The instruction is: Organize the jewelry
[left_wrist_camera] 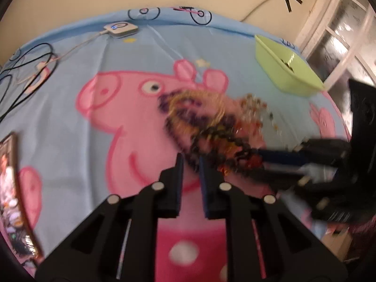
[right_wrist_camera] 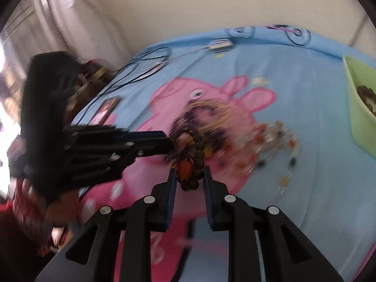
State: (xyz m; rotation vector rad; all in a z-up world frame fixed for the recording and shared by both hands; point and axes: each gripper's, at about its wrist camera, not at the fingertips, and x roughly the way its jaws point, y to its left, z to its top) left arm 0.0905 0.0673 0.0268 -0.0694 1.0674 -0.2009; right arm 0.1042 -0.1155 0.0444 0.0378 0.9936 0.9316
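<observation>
Sorting at the jewelry pile [left_wrist_camera: 211,122] on a cartoon bedsheet [left_wrist_camera: 70,117], green tray [left_wrist_camera: 282,70] nearby.
Right gripper [right_wrist_camera: 189,174] clamped on a dark bead bracelet [right_wrist_camera: 198,144] at the pile's edge; left gripper [left_wrist_camera: 190,164] slightly parted, empty.

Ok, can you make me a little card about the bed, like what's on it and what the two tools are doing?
surface: blue cartoon-pig bedsheet
middle: blurry jewelry pile of beads and gold chains
green tray: far right side of the bed, some beads inside
right tool: shut on a dark bead bracelet
left tool: tips at the pile's near edge, grip unclear
extras: white charger puck at the far edge, picture frame on the left
</observation>
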